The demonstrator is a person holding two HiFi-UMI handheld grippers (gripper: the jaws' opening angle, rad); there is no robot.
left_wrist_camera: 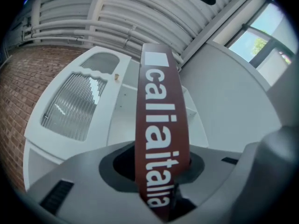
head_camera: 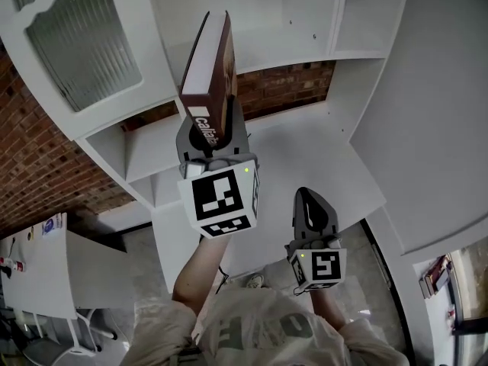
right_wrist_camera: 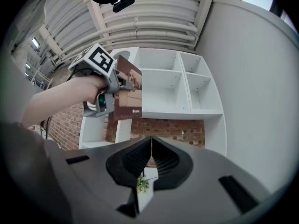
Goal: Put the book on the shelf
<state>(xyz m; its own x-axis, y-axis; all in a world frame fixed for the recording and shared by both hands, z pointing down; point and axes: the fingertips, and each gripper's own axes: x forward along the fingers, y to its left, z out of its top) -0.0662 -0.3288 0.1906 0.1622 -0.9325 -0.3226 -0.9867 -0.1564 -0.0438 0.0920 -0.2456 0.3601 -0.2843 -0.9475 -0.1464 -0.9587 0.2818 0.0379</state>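
In the left gripper, a dark brown book, pinched at its lower end between the two fingers, one on each cover. Held upright and a little tilted, high in the air, with the spine and its white letters turned toward the left gripper's own camera. Just before the white shelf, near its left side, in none of the compartments yet; touching a board or not, impossible to tell. From the right gripper view, the same book in front of the left column of the shelf, with the left gripper and a forearm to the left of it. Right gripper lower and well apart from the book, pointing toward the shelf, fingers pressed together with nothing between them. Behind and under the shelf, a red brick wall. To the left of the open compartments, a white door with ribbed glass
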